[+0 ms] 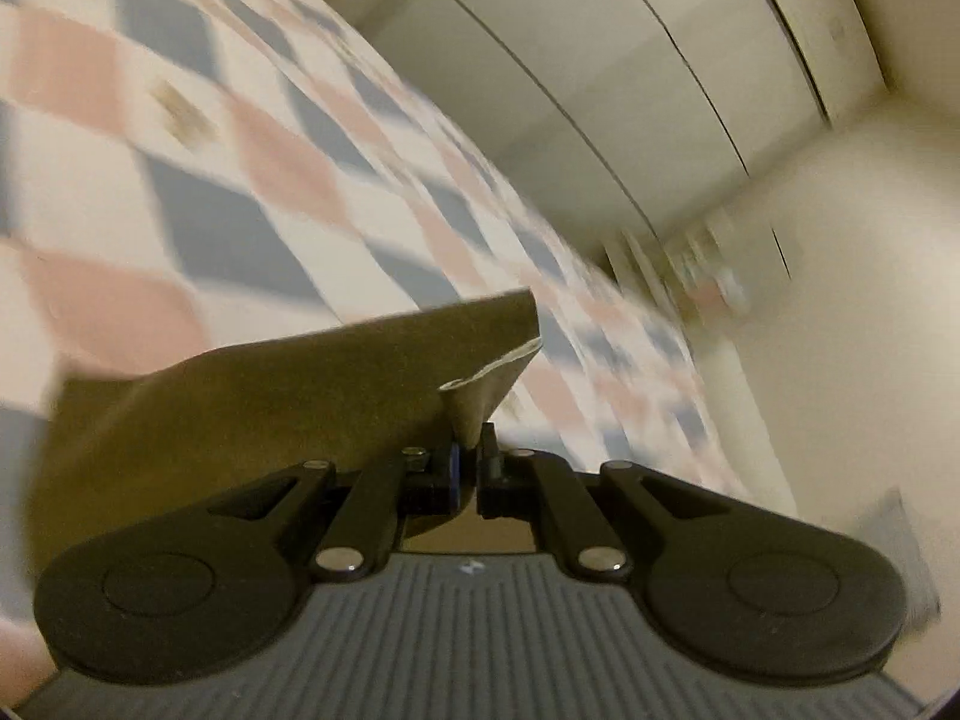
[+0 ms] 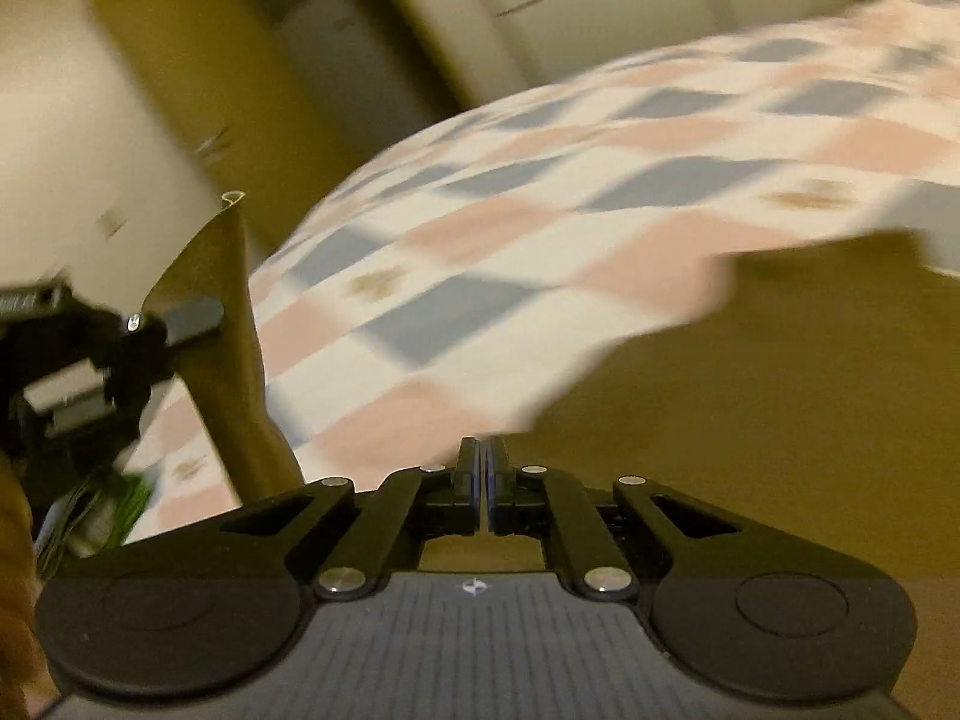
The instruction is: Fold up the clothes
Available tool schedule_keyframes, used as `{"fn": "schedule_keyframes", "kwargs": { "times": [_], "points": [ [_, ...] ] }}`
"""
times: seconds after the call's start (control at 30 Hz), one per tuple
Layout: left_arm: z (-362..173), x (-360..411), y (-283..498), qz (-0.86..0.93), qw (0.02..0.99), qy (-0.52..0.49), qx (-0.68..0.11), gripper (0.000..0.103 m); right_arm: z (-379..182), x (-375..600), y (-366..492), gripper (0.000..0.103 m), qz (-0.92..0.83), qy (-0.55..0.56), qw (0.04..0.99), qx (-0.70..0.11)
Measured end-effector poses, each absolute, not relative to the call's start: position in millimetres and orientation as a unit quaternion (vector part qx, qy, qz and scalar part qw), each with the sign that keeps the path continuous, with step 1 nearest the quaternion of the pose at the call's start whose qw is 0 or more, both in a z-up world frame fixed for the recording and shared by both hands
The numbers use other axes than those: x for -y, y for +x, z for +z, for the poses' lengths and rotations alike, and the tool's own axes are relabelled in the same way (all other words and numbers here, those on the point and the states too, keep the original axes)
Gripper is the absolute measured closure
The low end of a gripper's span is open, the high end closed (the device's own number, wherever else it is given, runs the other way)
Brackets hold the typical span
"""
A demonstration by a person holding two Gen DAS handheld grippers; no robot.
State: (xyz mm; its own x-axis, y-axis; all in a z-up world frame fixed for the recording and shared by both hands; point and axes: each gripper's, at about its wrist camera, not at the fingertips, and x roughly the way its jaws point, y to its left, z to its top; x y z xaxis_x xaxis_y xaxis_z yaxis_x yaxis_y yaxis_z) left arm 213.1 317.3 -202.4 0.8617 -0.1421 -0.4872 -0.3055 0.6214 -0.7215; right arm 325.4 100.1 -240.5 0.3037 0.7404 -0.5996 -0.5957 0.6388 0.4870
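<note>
**Olive cloth pinched by both grippers over the checked bedspread**

Olive-brown garment [image 1: 252, 414] hangs above the pink-and-blue checked bedspread [image 2: 540, 228], spanning from one gripper to the other. Left gripper [image 1: 467, 450] is clamped on a hemmed corner; right gripper [image 2: 482, 468] is closed on the opposite edge. No containers are visible.

Checkered bedspread [image 1: 198, 192], pale wardrobe doors [image 1: 630, 72]
</note>
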Motion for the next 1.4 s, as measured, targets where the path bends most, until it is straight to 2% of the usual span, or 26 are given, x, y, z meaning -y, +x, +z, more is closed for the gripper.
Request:
{"fn": "schedule_keyframes", "kwargs": {
  "times": [0.1,0.2,0.23,0.3,0.37,0.43,0.57,0.73,0.8,0.83,1.0,1.13,1.4],
  "points": [
    [-234,-266,241,0.032,0.852,-0.421,-0.31,0.101,-250,-34,347,0.094,0.377,0.095,0.802,-0.453],
    [-269,-229,253,0.051,0.842,-0.383,-0.377,0.096,-269,16,363,0.075,0.352,0.136,0.778,-0.503],
    [-280,-220,254,0.056,0.836,-0.37,-0.401,0.096,-275,31,368,0.065,0.344,0.152,0.768,-0.518],
    [-291,-210,251,0.059,0.827,-0.355,-0.432,0.088,-289,47,376,0.06,0.332,0.192,0.743,-0.548],
    [-293,-203,243,0.056,0.827,-0.34,-0.445,0.08,-301,54,383,0.049,0.324,0.235,0.716,-0.572],
    [-285,-198,234,0.056,0.838,-0.307,-0.447,0.075,-309,53,389,0.047,0.324,0.27,0.69,-0.587],
    [-267,-201,216,0.064,0.852,-0.276,-0.441,0.075,-324,34,397,0.043,0.337,0.309,0.635,-0.623],
    [-263,-224,201,0.095,0.846,-0.291,-0.436,0.075,-336,3,392,0.045,0.333,0.271,0.637,-0.64],
    [-264,-232,196,0.106,0.844,-0.299,-0.433,0.075,-333,-11,393,0.071,0.359,0.246,0.645,-0.628],
    [-266,-235,195,0.11,0.842,-0.302,-0.433,0.075,-331,-20,394,0.095,0.374,0.227,0.649,-0.623],
    [-263,-243,193,0.117,0.844,-0.295,-0.433,0.075,-282,-22,403,0.099,0.431,0.168,0.72,-0.518],
    [-267,-242,199,0.116,0.842,-0.285,-0.443,0.075,-246,34,431,0.099,0.384,0.189,0.775,-0.464],
    [-277,-236,217,0.116,0.843,-0.258,-0.458,0.075,-261,120,465,0.099,0.293,0.152,0.803,-0.496]
  ]
}}
